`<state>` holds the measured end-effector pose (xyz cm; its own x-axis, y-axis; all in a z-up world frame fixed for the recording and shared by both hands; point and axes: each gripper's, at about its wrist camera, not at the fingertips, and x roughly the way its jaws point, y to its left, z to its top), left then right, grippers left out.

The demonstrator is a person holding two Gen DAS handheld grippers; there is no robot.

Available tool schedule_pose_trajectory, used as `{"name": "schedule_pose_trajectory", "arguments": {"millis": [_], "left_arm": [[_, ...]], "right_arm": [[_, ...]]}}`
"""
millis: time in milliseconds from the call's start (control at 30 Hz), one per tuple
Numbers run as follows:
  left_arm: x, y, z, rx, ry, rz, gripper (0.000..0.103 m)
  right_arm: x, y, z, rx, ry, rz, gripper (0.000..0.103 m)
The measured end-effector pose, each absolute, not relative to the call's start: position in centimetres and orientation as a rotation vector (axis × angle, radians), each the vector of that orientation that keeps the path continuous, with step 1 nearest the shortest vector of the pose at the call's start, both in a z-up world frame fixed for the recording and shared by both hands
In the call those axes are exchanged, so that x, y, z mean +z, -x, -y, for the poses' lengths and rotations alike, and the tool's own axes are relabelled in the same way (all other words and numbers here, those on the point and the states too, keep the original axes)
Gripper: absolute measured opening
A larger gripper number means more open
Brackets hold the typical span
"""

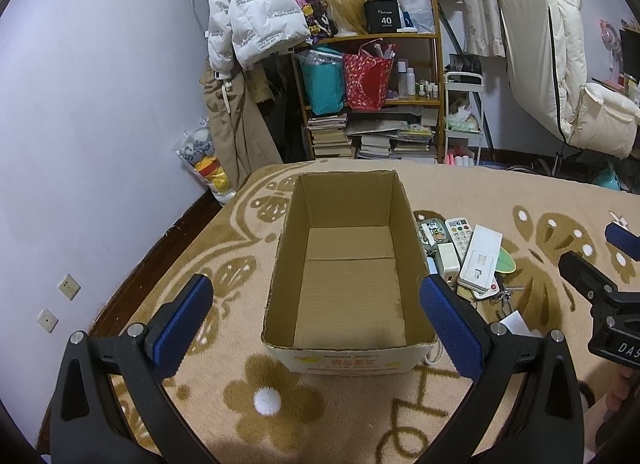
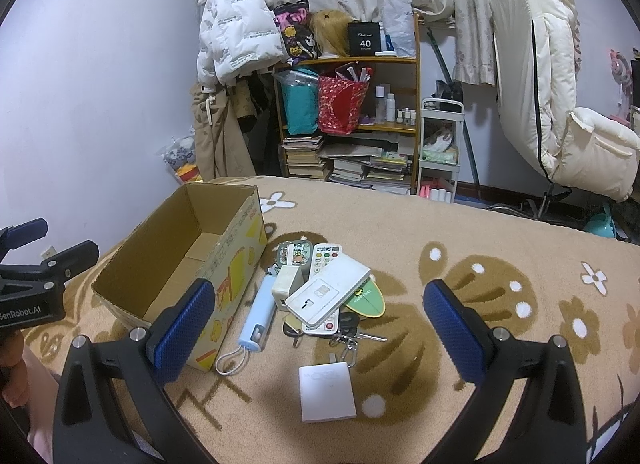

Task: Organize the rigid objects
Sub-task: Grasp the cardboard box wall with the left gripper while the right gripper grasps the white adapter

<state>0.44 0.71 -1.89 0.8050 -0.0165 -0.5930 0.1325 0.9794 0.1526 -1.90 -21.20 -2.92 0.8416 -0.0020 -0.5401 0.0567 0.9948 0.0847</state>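
Note:
An open cardboard box [image 1: 280, 264] [image 2: 120, 264] stands empty on a beige flowered blanket [image 2: 460, 232]. Right of it lies a pile: a white flat box [image 2: 328, 294] on top, a white remote [image 2: 325, 258], a white charger block [image 2: 285, 284], a cartoon-print case [image 2: 294, 254], a green tag [image 2: 366, 298] and keys [image 2: 352, 334]. A light blue power bank [image 2: 258, 316] lies along the box side. A white square device [image 2: 327, 392] sits nearest. My left gripper [image 1: 316, 320] is open, straddling the box. My right gripper [image 2: 316, 328] is open above the pile, holding nothing.
Behind the blanket stand a wooden shelf [image 2: 416, 75] with bags, bottles and stacked books, a white cart [image 2: 440, 151], hanging coats [image 2: 232, 31] and a cream padded chair [image 2: 560, 103]. A wall [image 1: 100, 103] runs along the left. A hand shows at the left edge [image 2: 12, 360].

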Motion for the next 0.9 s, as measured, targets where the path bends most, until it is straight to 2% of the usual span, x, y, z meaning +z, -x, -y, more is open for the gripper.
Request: {"name": "schedule_pose_trajectory", "arguments": {"millis": [467,700,900], "left_arm": [[-0.5,-5.3,-0.7,-0.067,-0.222,-0.785,0.102],[-2.2,-9.9,-1.9,-0.049,-0.194,-0.925,0.102],[-3.9,-12.1,-3.2,-0.017,-0.202,-0.971,0.102]], "right_arm": [[-4.8,-2.3,21.0,0.032,-0.158,-0.680,0.103],[-7.2,-4.5,21.2,0.011,-0.163,-0.797,0.103],[-9.3,-5.4,21.7,-0.015,-0.185,-0.895,0.103]]}}
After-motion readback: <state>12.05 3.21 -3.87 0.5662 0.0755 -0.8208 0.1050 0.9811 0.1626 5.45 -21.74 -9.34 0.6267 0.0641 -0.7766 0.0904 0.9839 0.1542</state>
